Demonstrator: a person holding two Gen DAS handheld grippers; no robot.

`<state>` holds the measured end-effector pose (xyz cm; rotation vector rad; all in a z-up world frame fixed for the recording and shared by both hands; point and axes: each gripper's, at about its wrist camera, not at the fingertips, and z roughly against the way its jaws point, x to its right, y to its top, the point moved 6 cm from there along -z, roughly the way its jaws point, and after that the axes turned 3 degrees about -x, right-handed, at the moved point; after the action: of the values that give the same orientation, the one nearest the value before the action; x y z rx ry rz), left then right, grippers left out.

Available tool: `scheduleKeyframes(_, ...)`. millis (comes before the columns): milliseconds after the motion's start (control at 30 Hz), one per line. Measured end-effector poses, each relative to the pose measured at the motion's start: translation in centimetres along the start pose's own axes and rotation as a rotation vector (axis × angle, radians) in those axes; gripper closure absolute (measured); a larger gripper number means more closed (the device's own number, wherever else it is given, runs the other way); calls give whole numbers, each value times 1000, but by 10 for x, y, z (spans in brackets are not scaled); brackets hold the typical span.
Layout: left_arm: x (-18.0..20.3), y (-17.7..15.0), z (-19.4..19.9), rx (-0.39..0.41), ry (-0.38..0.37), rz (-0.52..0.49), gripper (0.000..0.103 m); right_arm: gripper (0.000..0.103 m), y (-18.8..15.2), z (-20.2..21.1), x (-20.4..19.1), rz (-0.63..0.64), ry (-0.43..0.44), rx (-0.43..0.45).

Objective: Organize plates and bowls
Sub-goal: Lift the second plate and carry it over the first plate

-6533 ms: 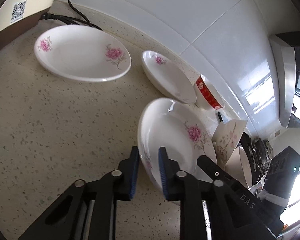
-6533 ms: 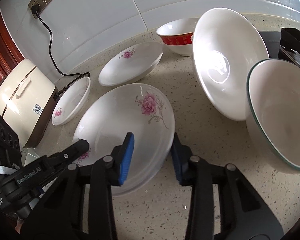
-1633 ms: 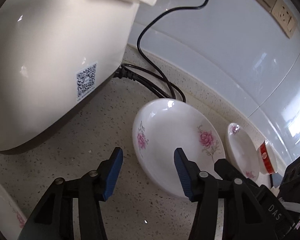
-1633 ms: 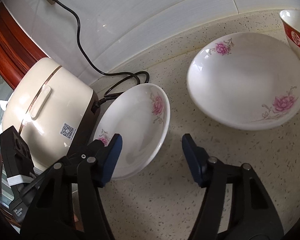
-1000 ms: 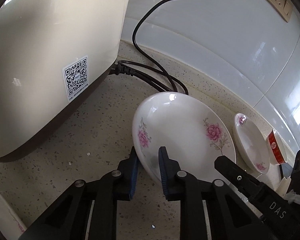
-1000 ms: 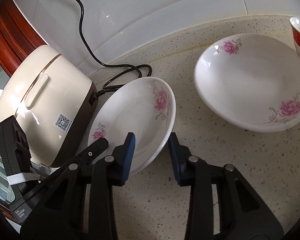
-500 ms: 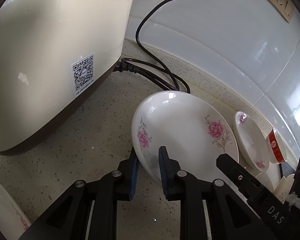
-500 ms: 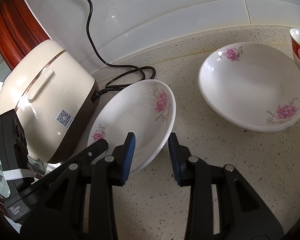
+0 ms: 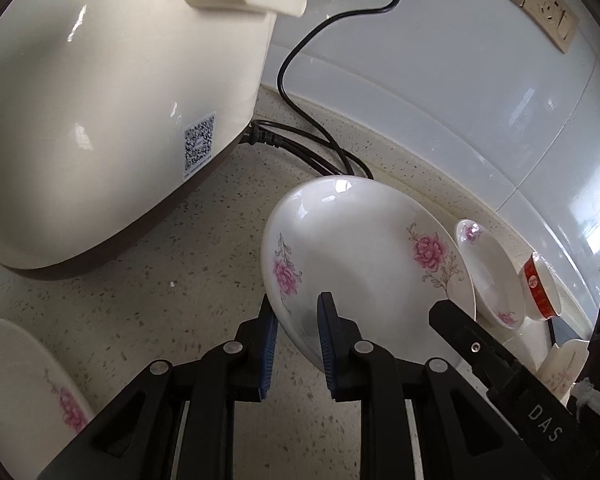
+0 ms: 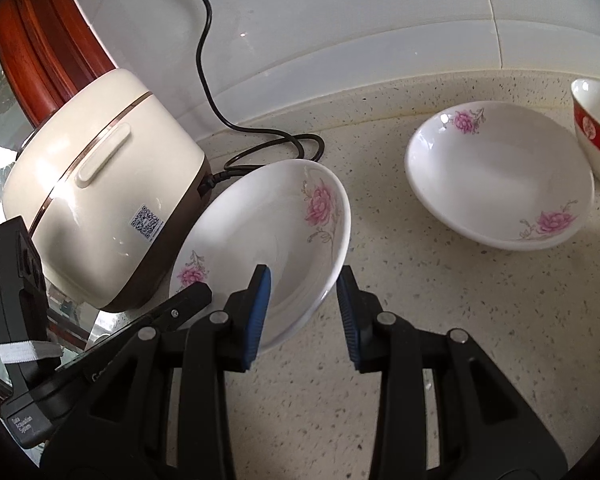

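Beside the rice cooker (image 9: 112, 120), the flowered plate (image 9: 364, 264) sits tilted off the desk (image 10: 480, 320), both tongs clamped on its near rim: left tongs (image 9: 296, 340), right tongs (image 10: 302, 308). Best lift level and carry it slowly, clear of the black cord (image 9: 300, 148).

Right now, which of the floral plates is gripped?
The floral plate by the rice cooker: plate tilted, rim clamped by left gripper and right gripper. The other plate sits free beside the red bowl.
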<state>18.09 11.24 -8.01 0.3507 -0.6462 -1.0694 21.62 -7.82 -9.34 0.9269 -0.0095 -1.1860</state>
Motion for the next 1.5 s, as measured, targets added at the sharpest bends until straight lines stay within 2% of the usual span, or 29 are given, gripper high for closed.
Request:
scheduleKeyframes(333,0,-10,23,33,-36,4,83,65,-22,16,-6,17,-9,-49)
scheduleKeyframes(833,-13,-34,65,81,-67,18,82,65,-51,48,-24,35,29,-36)
scheduleKeyframes(1333,-44,-48,99,130,-42,65,82,65,-73,52,-62,89,88,-61)
scheduleKeyframes(1367,-46,-48,99,132,-38,68,82,65,-72,50,-62,83,68,-50)
scheduleKeyframes(1500,-57,-50,105,139,-24,83,82,65,-77,46,-72,94,76,-56)
